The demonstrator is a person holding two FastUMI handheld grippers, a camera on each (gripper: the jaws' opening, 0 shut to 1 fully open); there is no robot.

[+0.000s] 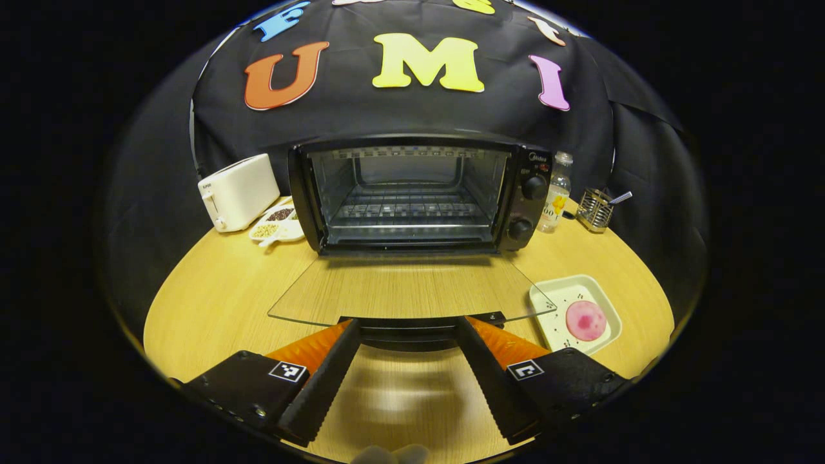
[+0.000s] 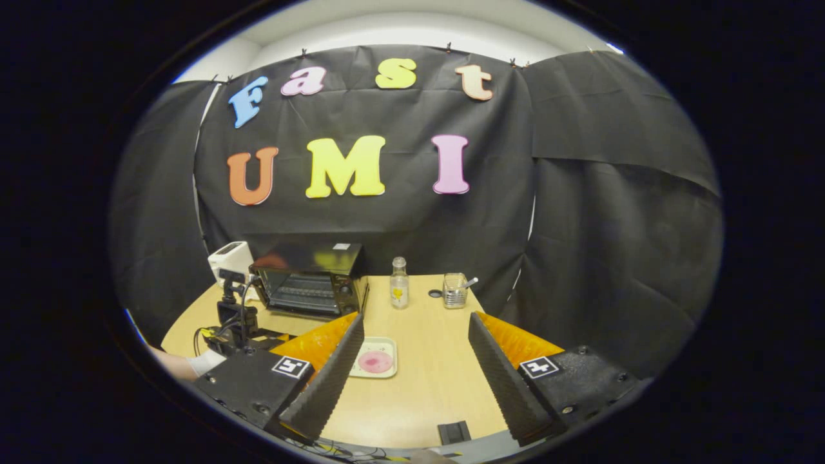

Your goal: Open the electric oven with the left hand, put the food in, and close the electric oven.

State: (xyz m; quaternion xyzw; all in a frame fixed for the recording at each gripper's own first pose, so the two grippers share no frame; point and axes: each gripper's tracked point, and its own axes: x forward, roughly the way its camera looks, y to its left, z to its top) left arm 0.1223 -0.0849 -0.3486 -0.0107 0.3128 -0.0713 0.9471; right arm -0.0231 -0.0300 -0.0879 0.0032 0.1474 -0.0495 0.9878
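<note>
The oven (image 1: 412,193) is seen at 12 o'clock in the left gripper view, standing at the back of the worktop (image 1: 213,303) against the black cloth. Its glass door (image 1: 412,290) is folded fully down and lies flat toward the camera, and a wire rack (image 1: 406,212) is seen inside the bare cavity. Two knobs are set on the panel at the oven's right side. The door's dark handle (image 1: 412,325) lies between the fingertips of the left gripper (image 1: 409,322), whose jaws are held wide apart; whether either fingertip touches the handle cannot be told.

The food (image 1: 585,320), a round pink piece, is found at 4 o'clock from the oven, lying in a pale square tray (image 1: 548,309) just beside the door's right corner. A white toaster (image 1: 238,192) and a small dish of grains (image 1: 277,225) are seen at 9 o'clock from the oven; a clear bottle (image 1: 555,193) and a wire holder (image 1: 594,209) are seen at 3 o'clock.

In the right gripper view the right gripper (image 2: 416,325) is held well back from the oven (image 2: 309,280), its jaws apart and holding nothing, with the tray (image 2: 370,370) and food (image 2: 376,361) partly behind the left fingertip. At 8 o'clock the left gripper (image 2: 235,322) is seen in front of the oven, held by a hand (image 2: 193,364).
</note>
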